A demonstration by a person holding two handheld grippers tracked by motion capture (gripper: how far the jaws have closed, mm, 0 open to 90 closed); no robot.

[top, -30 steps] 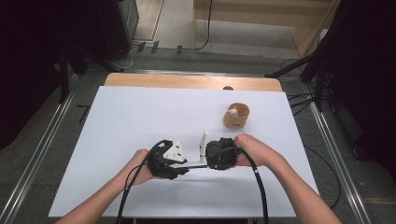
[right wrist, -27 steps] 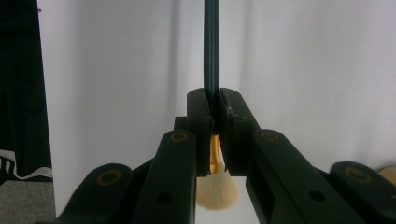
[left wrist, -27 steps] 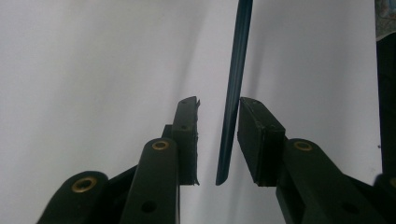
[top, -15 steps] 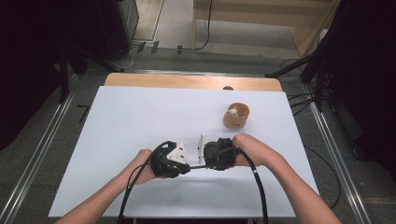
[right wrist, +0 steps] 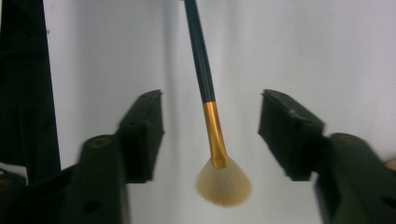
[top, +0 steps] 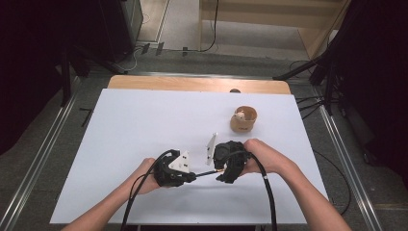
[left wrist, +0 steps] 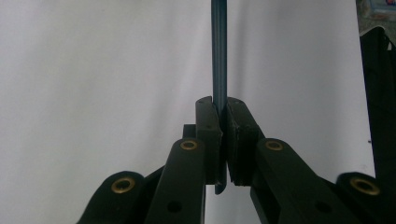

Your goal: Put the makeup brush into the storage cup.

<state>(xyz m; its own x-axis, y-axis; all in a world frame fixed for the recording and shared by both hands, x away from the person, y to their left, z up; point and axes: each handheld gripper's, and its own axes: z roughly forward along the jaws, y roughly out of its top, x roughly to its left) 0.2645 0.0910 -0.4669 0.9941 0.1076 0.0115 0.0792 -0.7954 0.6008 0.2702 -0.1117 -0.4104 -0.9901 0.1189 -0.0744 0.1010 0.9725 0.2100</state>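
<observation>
A fan brush (right wrist: 205,74) with a dark teal handle, a gold ferrule and pale bristles lies level just above the white table (top: 144,125), between my two grippers. My left gripper (left wrist: 220,102) is shut on the handle (left wrist: 219,46); its jaws have just been closing on it. My right gripper (right wrist: 215,109) is open, its jaws having just been opening. The ferrule and bristles hang between its pads, touching neither. In the high view the left gripper (top: 190,177) and right gripper (top: 219,169) face each other near the table's front, with the brush (top: 206,173) spanning them.
A small round wooden cup (top: 243,120) with something pale inside stands behind the right hand. A cable trails from each gripper toward the front edge. Dark stands and cables lie on the floor around the table.
The left jaws have closed on the brush handle and the right jaws have opened off the brush head. Both hands stayed about where they were.
</observation>
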